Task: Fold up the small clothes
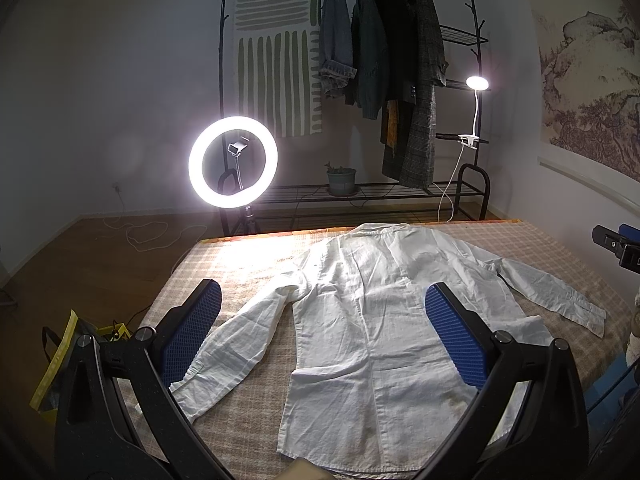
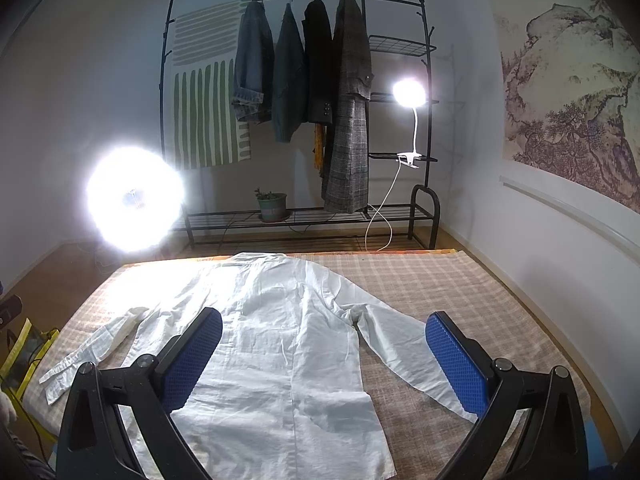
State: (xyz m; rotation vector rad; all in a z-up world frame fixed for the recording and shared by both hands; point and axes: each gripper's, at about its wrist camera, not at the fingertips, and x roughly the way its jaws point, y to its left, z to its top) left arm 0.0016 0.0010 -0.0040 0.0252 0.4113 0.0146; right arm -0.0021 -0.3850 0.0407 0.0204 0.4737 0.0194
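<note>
White shirt (image 1: 372,320) flat, back up, mid-frame on checked bed cover (image 1: 248,272). Left gripper (image 1: 323,312) and right gripper (image 2: 324,332) both hover above it, jaws spread wide, holding nothing.

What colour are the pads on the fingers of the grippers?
Blue, with a fine grid texture, on black arms; the left gripper's pads show it best, in the left wrist view.

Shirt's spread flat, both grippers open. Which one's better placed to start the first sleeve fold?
Left, probably. The left gripper has a sleeve beside its finger; the right gripper frames the shirt body.
</note>
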